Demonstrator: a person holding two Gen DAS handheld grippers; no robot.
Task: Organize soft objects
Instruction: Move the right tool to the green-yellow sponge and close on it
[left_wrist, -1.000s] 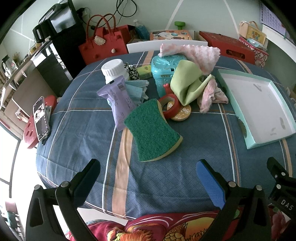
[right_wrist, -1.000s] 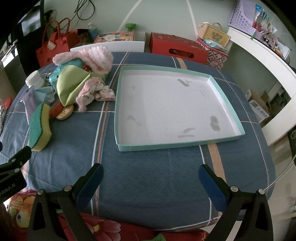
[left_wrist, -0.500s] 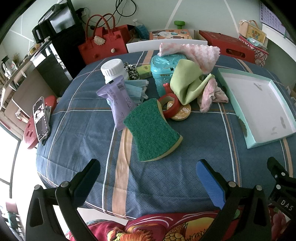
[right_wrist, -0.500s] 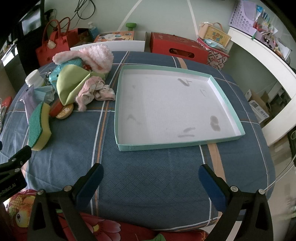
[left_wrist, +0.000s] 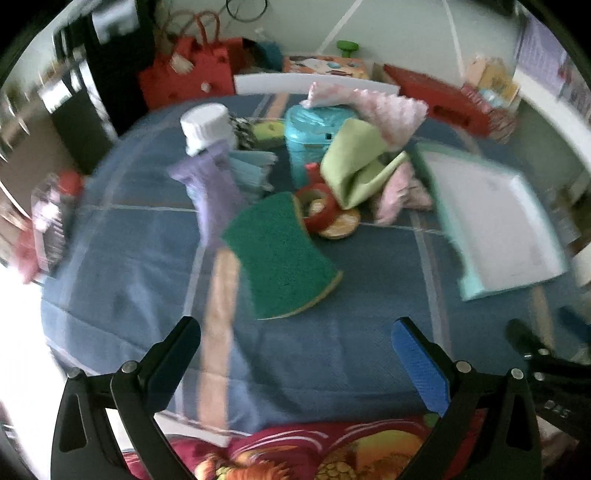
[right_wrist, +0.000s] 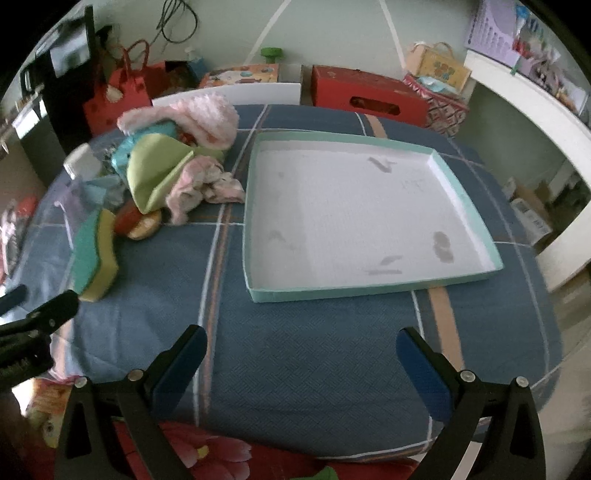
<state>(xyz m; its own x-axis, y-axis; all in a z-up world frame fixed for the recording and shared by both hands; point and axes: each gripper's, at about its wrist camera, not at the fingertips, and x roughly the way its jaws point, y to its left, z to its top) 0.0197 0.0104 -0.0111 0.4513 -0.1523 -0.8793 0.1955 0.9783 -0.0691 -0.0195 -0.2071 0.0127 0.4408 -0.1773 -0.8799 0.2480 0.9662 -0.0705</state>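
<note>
A green and yellow sponge (left_wrist: 277, 254) lies on the blue tablecloth just beyond my open, empty left gripper (left_wrist: 295, 354); it also shows in the right wrist view (right_wrist: 94, 258). Behind it is a pile: a light green cloth (left_wrist: 352, 166), a pink fluffy cloth (left_wrist: 373, 107) on a teal container (left_wrist: 312, 147), and a crumpled pink cloth (left_wrist: 399, 192). A white tray with a teal rim (right_wrist: 351, 291) lies empty ahead of my open, empty right gripper (right_wrist: 301, 363). The left wrist view is blurred.
A purple pouch (left_wrist: 214, 188), a white-capped bottle (left_wrist: 205, 125), red tape rolls (left_wrist: 317, 210) and a wooden disc (left_wrist: 340, 227) sit among the pile. Red bags and boxes (right_wrist: 369, 98) stand behind the table. A phone (left_wrist: 50, 225) lies at the table's left edge.
The left wrist view has turned blurred and shifted; the left gripper is moving. The right gripper has moved slightly forward toward the tray. Nothing was grasped.
</note>
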